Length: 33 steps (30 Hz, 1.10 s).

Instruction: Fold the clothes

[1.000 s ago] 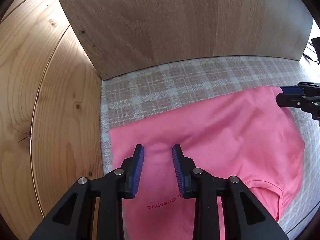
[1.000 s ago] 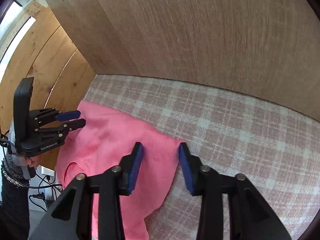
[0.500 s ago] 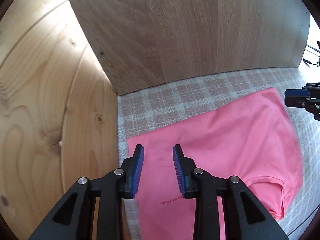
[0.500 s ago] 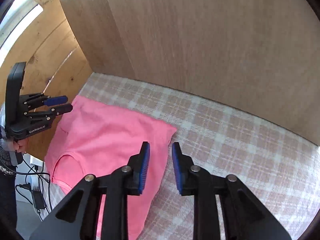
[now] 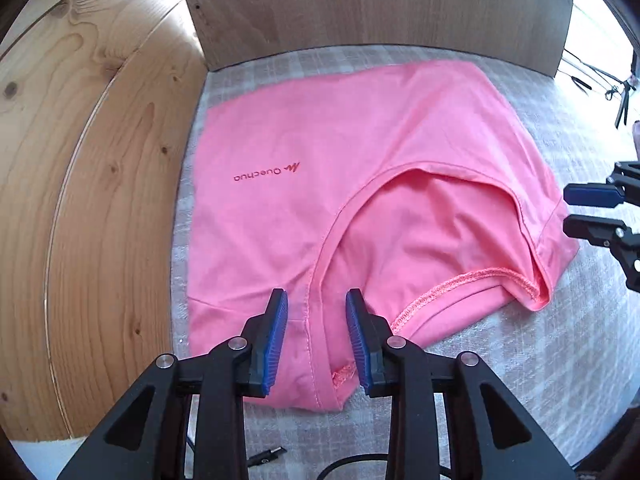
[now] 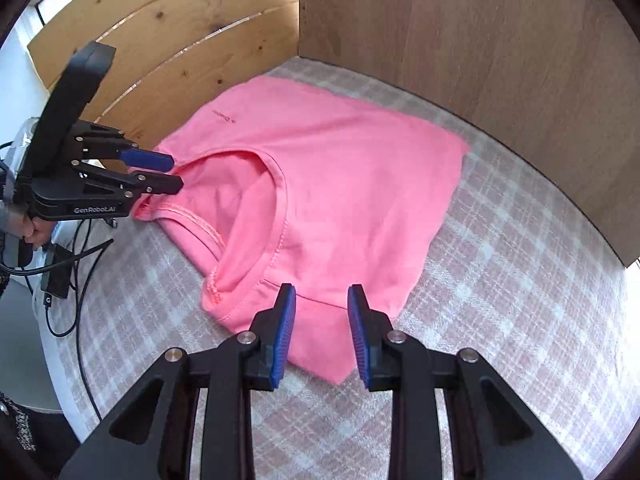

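A pink folded T-shirt [image 5: 360, 152] lies flat on a plaid cloth surface [image 5: 540, 360], neckline towards me, a small dark logo [image 5: 266, 173] on its chest. It also shows in the right wrist view [image 6: 340, 184]. My left gripper [image 5: 316, 304] is open and empty, hovering over the shirt's near left shoulder by the collar seam. My right gripper [image 6: 322, 300] is open and empty over the shirt's near right corner. The left gripper appears in the right wrist view [image 6: 172, 172], and the right gripper in the left wrist view [image 5: 588, 208], both open.
Wooden panels [image 5: 360, 4] wall in the surface at the back, and a curved pine wall [image 5: 80, 200] stands at the left. Black cables [image 6: 76, 272] and a small adapter hang off the surface's left edge. The plaid cloth [image 6: 520, 300] stretches right of the shirt.
Both grippers have pulled back from the far edge of the shirt to its near, collar side. The whole shirt is now in view. Both stay open and empty.
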Tool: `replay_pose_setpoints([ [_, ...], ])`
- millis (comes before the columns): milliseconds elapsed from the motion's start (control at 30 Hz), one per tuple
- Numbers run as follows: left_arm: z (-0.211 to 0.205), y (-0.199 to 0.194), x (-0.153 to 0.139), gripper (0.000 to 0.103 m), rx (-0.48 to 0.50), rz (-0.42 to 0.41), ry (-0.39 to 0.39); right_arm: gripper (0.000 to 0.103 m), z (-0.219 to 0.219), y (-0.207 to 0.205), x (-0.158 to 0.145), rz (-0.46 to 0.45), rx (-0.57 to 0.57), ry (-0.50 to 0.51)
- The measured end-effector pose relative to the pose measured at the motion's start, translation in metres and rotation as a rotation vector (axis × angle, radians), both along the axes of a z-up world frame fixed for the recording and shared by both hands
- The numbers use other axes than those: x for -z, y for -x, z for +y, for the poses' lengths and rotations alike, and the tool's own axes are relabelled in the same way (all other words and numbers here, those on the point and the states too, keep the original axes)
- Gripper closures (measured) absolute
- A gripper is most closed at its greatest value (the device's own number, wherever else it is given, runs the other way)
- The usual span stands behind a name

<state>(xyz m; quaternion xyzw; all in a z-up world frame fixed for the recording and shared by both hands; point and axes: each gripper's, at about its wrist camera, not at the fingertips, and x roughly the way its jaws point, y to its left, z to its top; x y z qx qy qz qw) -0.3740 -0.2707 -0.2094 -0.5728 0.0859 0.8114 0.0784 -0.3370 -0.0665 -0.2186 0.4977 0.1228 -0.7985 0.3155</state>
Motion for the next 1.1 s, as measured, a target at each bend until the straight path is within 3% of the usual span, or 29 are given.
replay_pose_setpoints([
  [67,0.005,-0.008,-0.019,0.076,0.011,0.074,-0.075,0.075,-0.003,-0.005,-0.011,0.027,-0.002,0.048],
  [133,0.016,-0.012,-0.024,0.076,0.053,0.083,-0.152,0.072,-0.013,-0.003,-0.005,0.009,0.0,0.07],
  [200,0.032,-0.012,-0.02,0.076,0.107,0.074,-0.196,0.072,-0.021,-0.002,0.012,-0.053,0.005,0.028],
  [267,0.047,-0.012,-0.006,0.076,0.15,0.046,-0.183,0.072,-0.024,-0.006,0.031,-0.121,-0.004,-0.066],
  [333,0.057,-0.016,0.014,0.076,0.197,-0.052,-0.138,0.072,-0.016,-0.015,0.029,-0.105,-0.027,-0.156],
  [367,0.06,-0.026,0.007,0.076,0.226,-0.023,-0.112,0.072,-0.012,-0.019,0.028,-0.098,-0.035,-0.195],
  [433,0.06,-0.038,-0.005,0.076,0.251,0.001,-0.093,0.072,-0.002,-0.024,0.016,-0.075,-0.015,-0.174],
  [533,0.051,-0.039,-0.018,0.076,0.239,0.026,-0.144,0.072,-0.004,-0.029,-0.002,-0.048,-0.012,-0.064],
  [600,0.047,-0.035,-0.014,0.076,0.247,0.017,-0.13,0.072,-0.02,-0.037,-0.008,-0.015,-0.067,-0.015],
  [733,0.041,-0.037,-0.002,0.076,0.277,-0.021,-0.091,0.072,-0.063,-0.047,0.005,0.0,-0.205,-0.027],
  [867,0.037,-0.035,0.007,0.077,0.29,-0.053,-0.075,0.073,-0.077,-0.045,0.025,-0.03,-0.255,-0.077],
  [933,0.036,-0.032,0.01,0.08,0.306,-0.068,-0.076,0.083,-0.072,-0.044,0.035,-0.036,-0.265,-0.119],
  [967,0.035,-0.032,0.01,0.086,0.316,-0.069,-0.073,0.099,-0.07,-0.041,0.037,-0.048,-0.268,-0.136],
  [1100,0.026,-0.026,0.009,0.1,0.319,-0.089,-0.087,0.101,-0.054,-0.024,0.036,-0.106,-0.23,-0.099],
])
